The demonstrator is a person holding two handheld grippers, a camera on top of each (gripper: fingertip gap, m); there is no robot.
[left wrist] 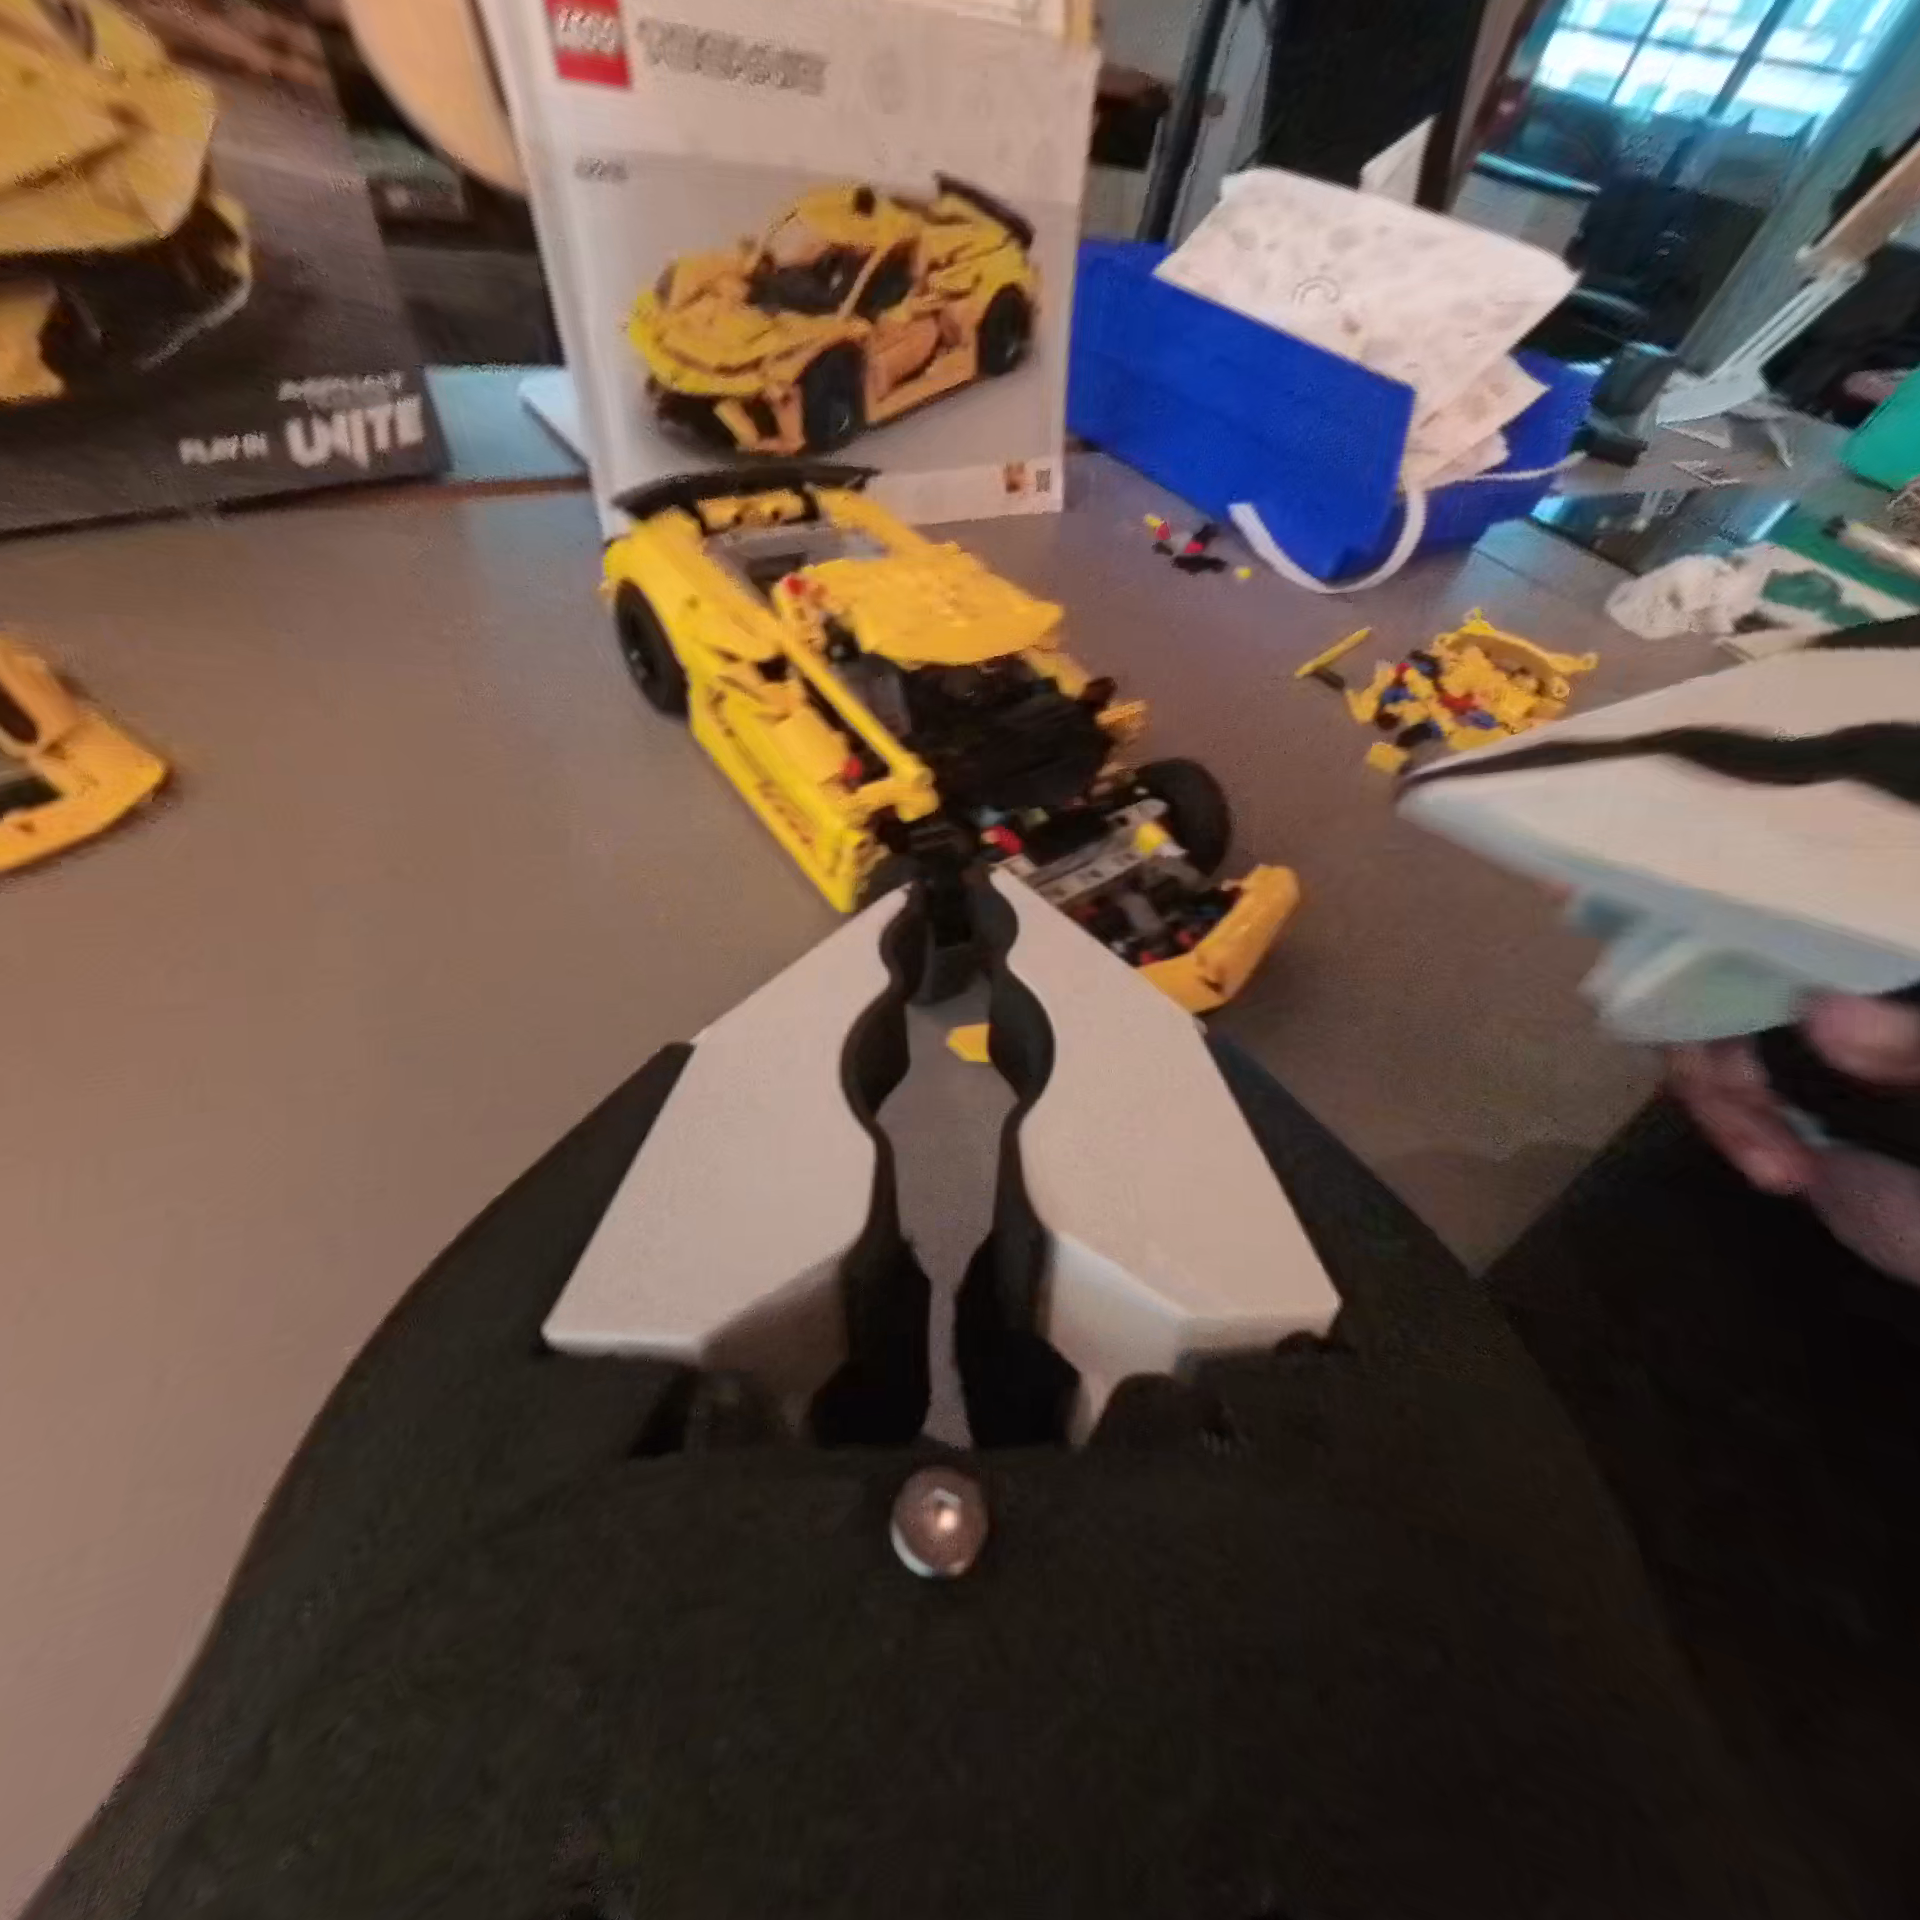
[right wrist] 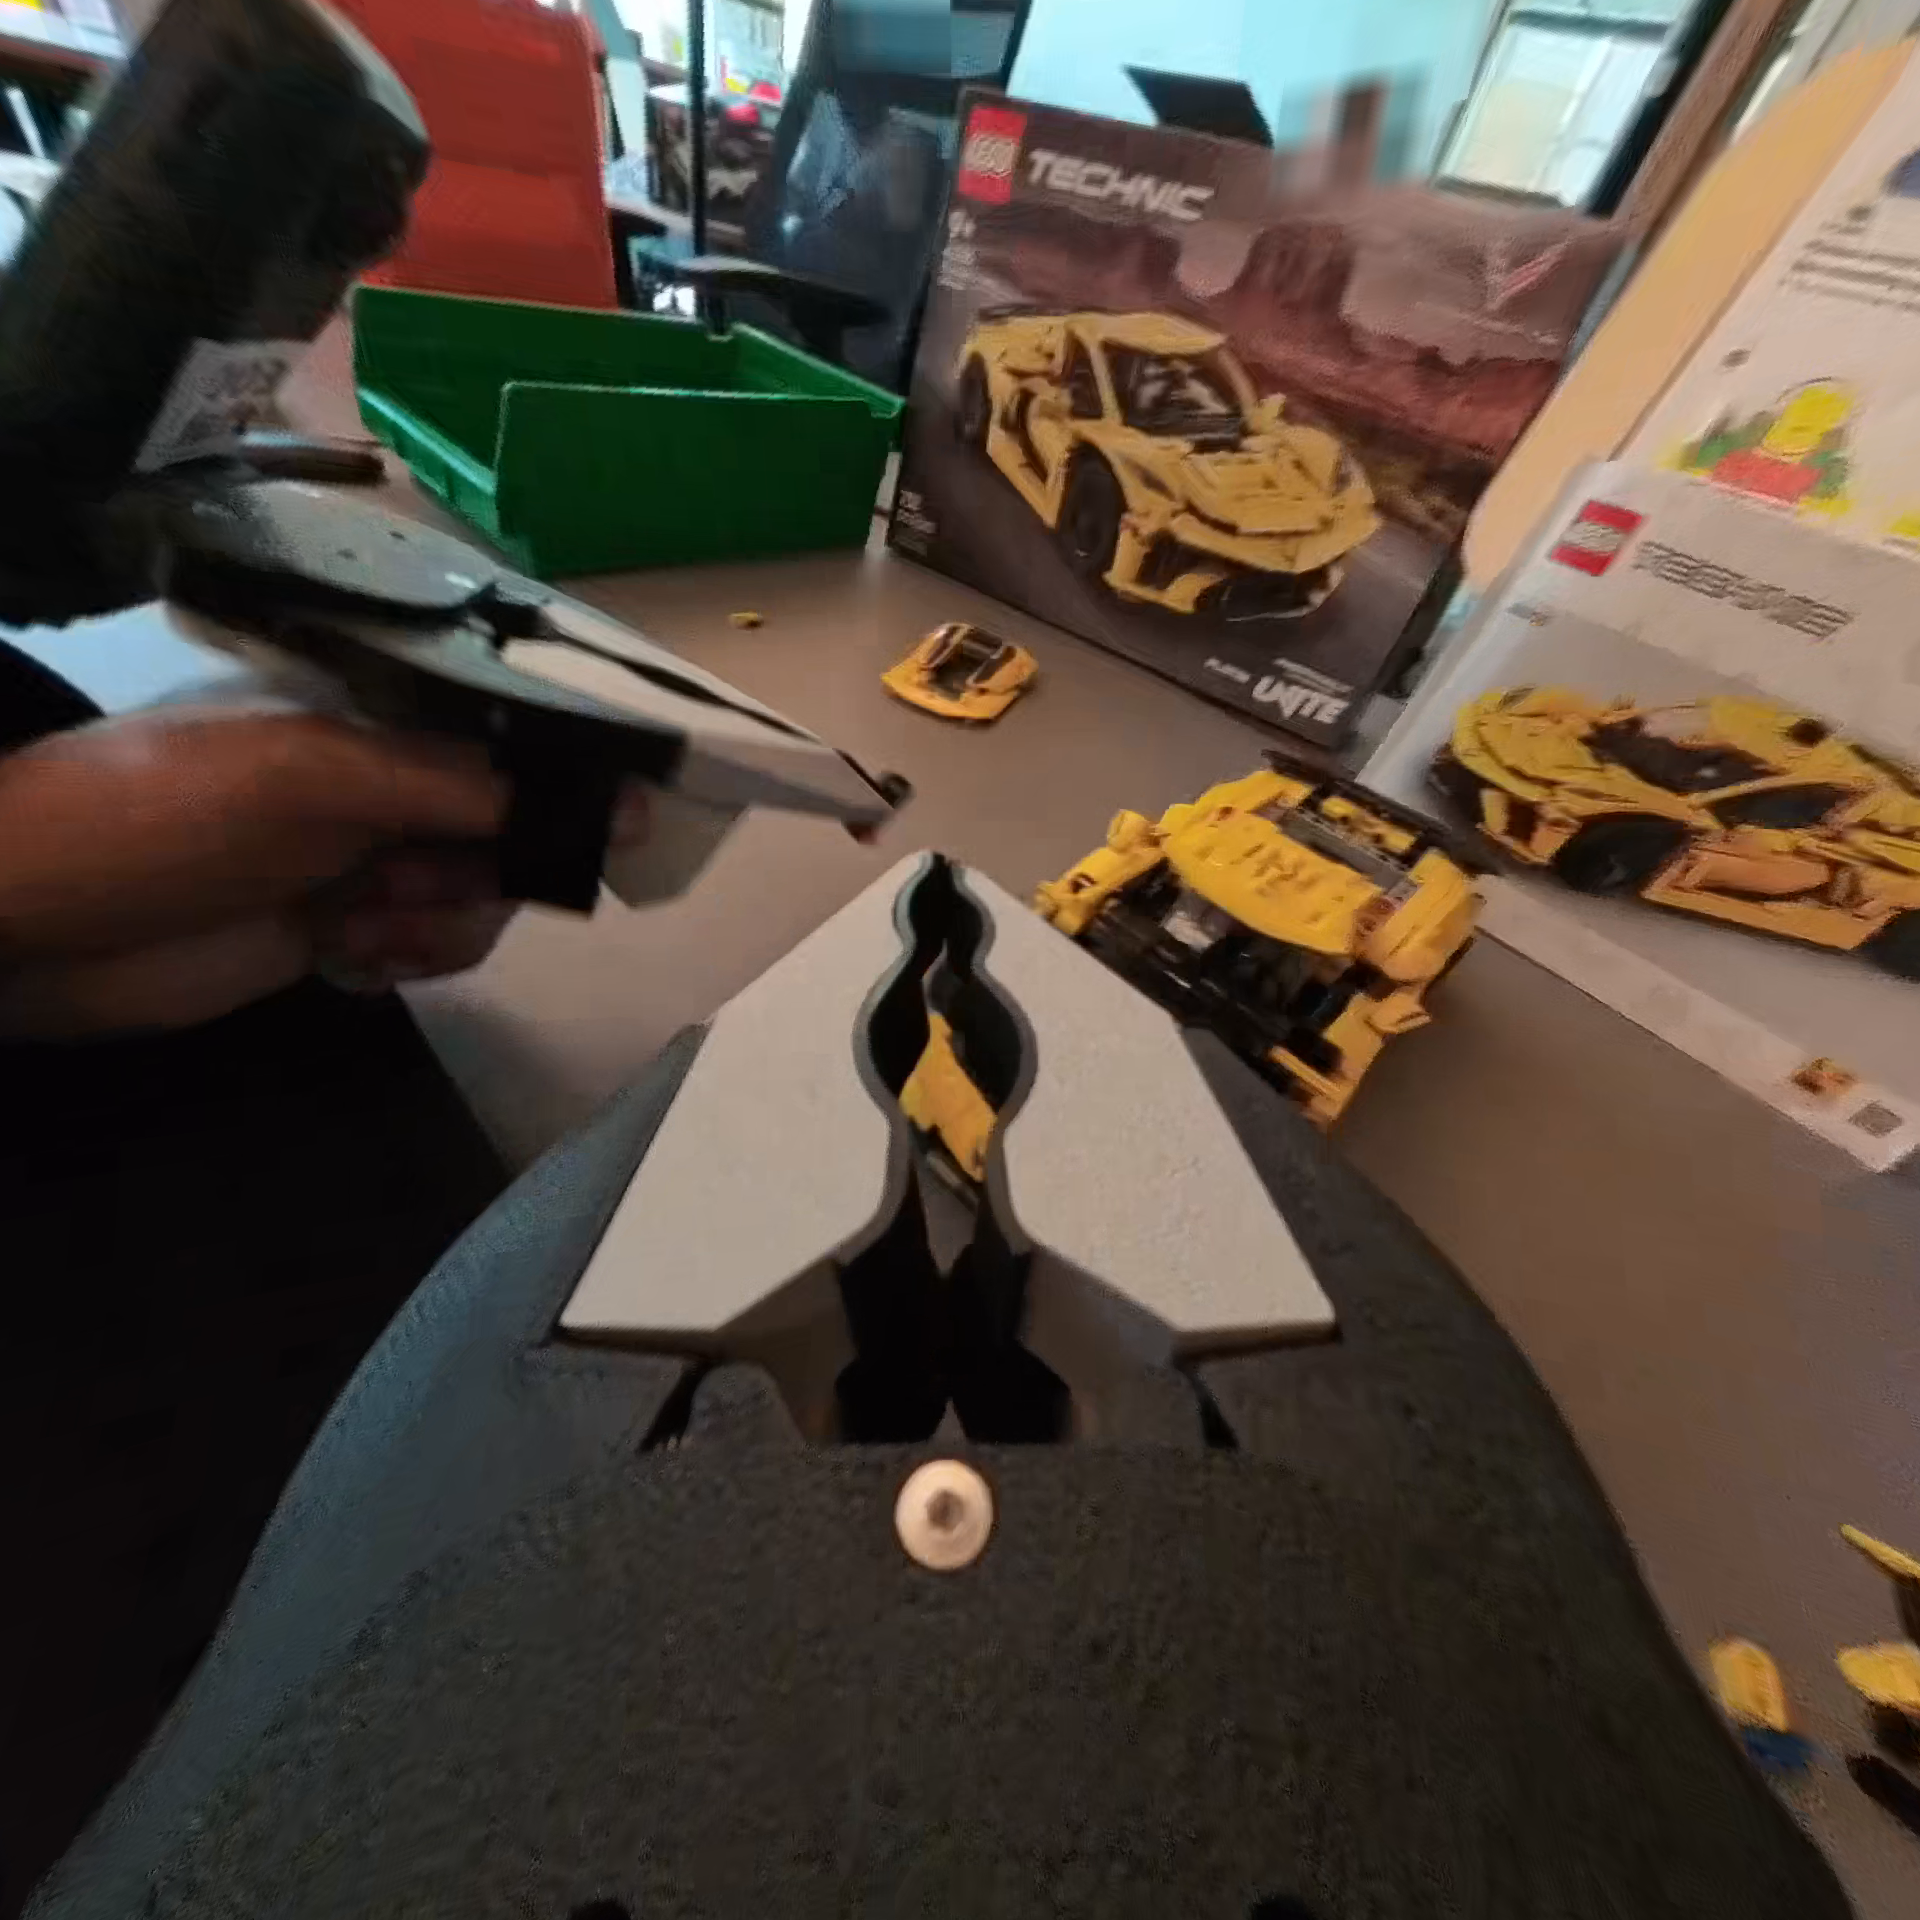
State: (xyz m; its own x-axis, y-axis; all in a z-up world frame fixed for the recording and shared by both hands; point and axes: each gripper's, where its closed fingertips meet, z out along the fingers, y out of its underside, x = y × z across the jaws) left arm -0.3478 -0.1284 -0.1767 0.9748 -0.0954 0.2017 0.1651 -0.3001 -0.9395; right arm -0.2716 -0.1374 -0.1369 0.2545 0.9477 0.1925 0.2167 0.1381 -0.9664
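One black piece [left wrist: 940, 935] upright (lengthwise) between left gripper [left wrist: 948, 883] fingers.

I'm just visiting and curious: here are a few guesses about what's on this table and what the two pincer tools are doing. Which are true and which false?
1. The left gripper pinches a small black piece. True.
2. The toy car is fully built. False: its front is open and a yellow bumper lies loose beside it.
3. The bin near the box is red. False: it is green.
4. The right gripper is nearly shut, nothing clearly held. True.
5. A pile of loose bricks lies on the table. True.
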